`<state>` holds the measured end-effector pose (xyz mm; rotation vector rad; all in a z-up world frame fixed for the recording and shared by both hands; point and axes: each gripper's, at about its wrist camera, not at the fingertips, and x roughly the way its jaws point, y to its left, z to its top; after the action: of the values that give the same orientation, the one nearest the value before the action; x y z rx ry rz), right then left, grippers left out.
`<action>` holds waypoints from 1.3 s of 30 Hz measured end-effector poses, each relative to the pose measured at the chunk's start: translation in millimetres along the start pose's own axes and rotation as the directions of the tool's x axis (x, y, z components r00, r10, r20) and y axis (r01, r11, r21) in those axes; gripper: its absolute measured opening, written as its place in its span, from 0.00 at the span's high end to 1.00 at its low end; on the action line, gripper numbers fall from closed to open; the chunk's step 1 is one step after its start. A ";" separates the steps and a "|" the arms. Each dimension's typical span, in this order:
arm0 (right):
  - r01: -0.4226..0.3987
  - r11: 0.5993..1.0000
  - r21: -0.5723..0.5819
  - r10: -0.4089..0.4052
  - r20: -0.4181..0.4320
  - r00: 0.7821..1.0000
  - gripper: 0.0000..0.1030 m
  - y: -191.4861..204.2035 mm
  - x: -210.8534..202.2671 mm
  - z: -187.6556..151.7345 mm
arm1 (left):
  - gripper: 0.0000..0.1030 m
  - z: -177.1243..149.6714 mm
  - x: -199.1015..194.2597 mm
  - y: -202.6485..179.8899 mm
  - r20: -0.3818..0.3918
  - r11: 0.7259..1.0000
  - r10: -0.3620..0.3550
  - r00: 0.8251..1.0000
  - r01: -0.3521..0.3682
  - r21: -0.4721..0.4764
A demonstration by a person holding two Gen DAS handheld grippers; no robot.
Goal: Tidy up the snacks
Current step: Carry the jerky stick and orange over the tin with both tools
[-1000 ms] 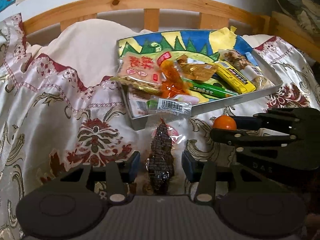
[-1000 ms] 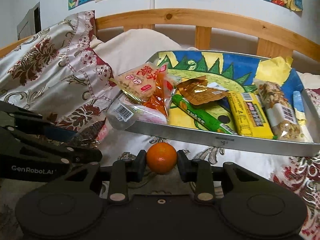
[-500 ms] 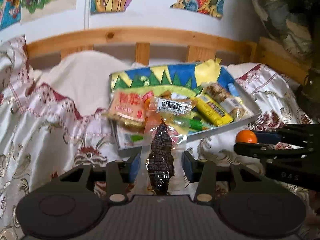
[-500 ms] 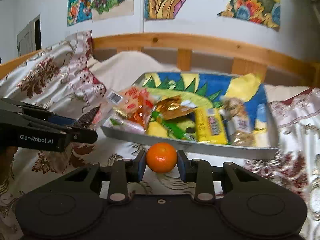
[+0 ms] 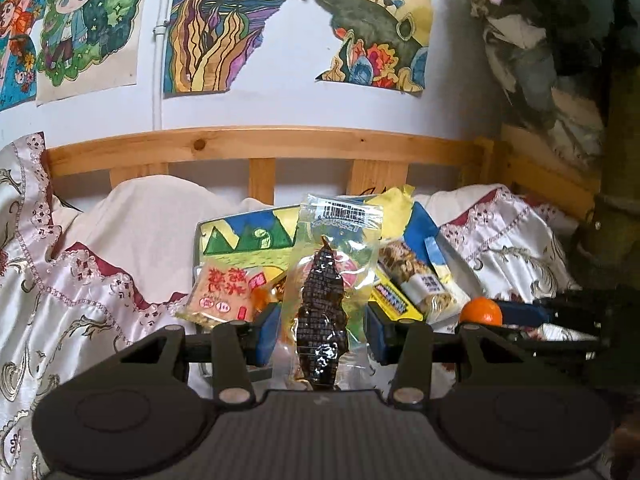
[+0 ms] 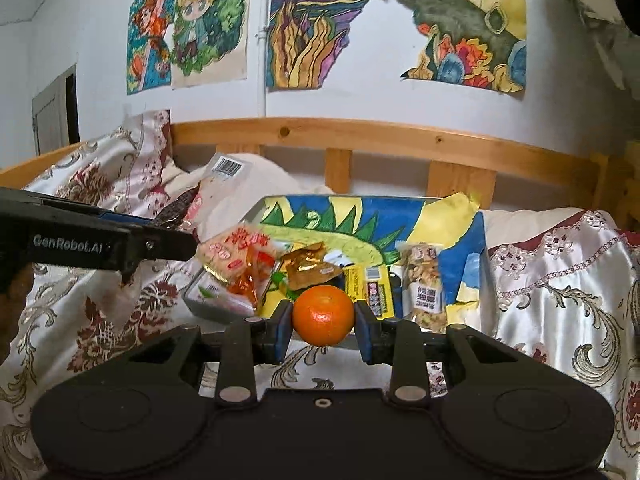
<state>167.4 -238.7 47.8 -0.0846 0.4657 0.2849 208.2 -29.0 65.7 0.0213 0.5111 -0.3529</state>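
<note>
The tray [image 6: 224, 312] lies on the patterned bedspread [image 6: 560, 300], crowded with packets along its near and left parts: a pink-printed snack bag [image 6: 232, 254], a gold wrapper [image 6: 310, 270], a yellow bar [image 6: 370, 290] and a nut bar [image 6: 426, 280]. The painted floor at the back of the tray [image 6: 360, 220] is bare. Behind it the wooden headboard rail [image 6: 360, 136] and a white pillow [image 5: 152, 216] close off the far side. To the right of the tray, open bedspread gives room. The left gripper [image 5: 320, 330], clamped on a clear packet of dark dried snack [image 5: 322, 312], hangs over the tray's left side; the right gripper [image 6: 323, 322], clamped on a mandarin [image 6: 323, 314], hangs by the near rim, just beside it.
</note>
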 end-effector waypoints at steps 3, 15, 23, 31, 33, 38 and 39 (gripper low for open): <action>0.002 1.000 0.009 -0.002 0.005 1.000 0.66 -3.1 -1.2 -0.6 | 0.52 5.5 2.5 -3.8 0.001 1.000 0.007 1.000 -0.007 0.002; 0.042 0.999 0.034 -0.042 -0.003 0.999 0.66 -29.5 -8.9 -11.6 | 0.52 9.5 30.9 -13.5 -0.060 1.000 -0.007 0.998 0.006 -0.015; 0.096 0.994 0.045 -0.094 -0.038 0.995 0.66 -52.6 -24.0 -28.7 | 0.52 -0.5 58.9 -26.0 -0.128 0.997 -0.053 0.990 0.045 -0.067; 0.083 0.994 -0.070 -0.092 -0.126 0.988 0.66 -62.5 -33.0 -16.4 | 0.52 1.5 71.4 -45.0 -0.167 0.998 -0.055 0.984 0.052 -0.020; 0.057 0.990 -0.128 -0.076 -0.149 0.986 0.66 -61.3 -27.3 -2.9 | 0.52 7.0 75.8 -47.5 -0.162 0.999 -0.041 0.986 0.042 0.003; 0.032 0.988 -0.149 -0.048 -0.108 0.993 0.66 -63.3 -10.1 24.3 | 0.52 22.3 94.1 -48.8 -0.170 1.000 -0.029 0.985 0.028 -0.008; 0.041 0.990 -0.134 -0.052 -0.083 0.995 0.66 -65.6 -6.0 24.1 | 0.52 25.0 99.2 -49.1 -0.170 0.999 -0.033 0.985 0.031 -0.011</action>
<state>191.7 -299.4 73.1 -0.2380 0.5300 0.2667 284.3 -110.1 42.9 0.0352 0.6828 -0.3821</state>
